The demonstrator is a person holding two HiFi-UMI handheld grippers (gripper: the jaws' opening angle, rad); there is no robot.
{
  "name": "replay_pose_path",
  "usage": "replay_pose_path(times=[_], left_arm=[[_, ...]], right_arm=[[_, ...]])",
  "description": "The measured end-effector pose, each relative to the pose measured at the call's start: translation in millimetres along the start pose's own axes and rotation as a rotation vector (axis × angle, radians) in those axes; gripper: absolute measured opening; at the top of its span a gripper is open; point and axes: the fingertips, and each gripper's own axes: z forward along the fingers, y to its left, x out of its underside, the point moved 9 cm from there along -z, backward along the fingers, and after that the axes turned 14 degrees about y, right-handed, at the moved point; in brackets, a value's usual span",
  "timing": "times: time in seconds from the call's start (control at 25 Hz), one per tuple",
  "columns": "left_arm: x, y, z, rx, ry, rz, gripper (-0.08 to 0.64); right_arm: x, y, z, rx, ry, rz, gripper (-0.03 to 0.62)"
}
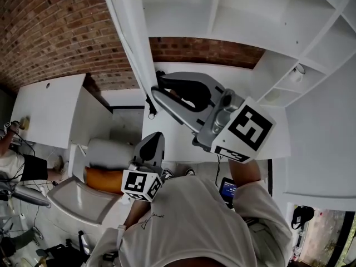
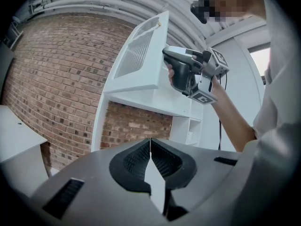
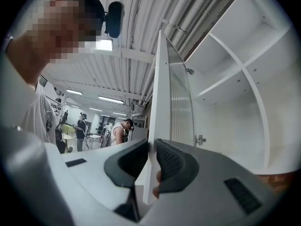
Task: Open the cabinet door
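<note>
At the far left of the head view a white counter (image 1: 47, 113) is seen against the brick wall (image 1: 61, 21), with a rounded orange object (image 1: 103, 181) below it that cannot be identified. Just right of these, the left claw (image 2: 150, 142) is held level and low in front of the person's body; its two dark ribbed pads are pressed together along their whole length, and nothing is held between them. Above it and further right, the cabinet door (image 1: 130, 38) is seen as a tall white panel swung out from the cabinet (image 1: 250, 15), so that only its thin free edge is presented to the head view. A ribbed panel (image 3: 181, 93) is set into the door's frame. The door's free edge is gripped by the right claw (image 3: 152, 147), whose jaws are closed to a narrow gap with the white edge clamped between their pads. This claw is raised well above the left one and is pointed at the door edge-on. To the right of the door the cabinet interior is exposed, with white shelves and dividers, and a metal hinge (image 3: 201, 139) is seen on the inner side of the door. Further right, a lower set of open white shelves (image 1: 289, 79) is seen below the cabinet.
</note>
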Motion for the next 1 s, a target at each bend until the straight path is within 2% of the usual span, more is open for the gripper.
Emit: replay_pose_path(times=[0.8,1.0], left_arm=[[4.9,11.7,-18.9,-0.074,-0.024,-0.017,0.018],[4.3,18.5,-24.5,-0.091,-0.030,-0.021,0.018]], right_arm=[[-5.5,23.6,33.5,-0.112,-0.014,-0.033,0.055],[-12.5,34.7,50.8,-0.109,0.008,-0.060,0.054]])
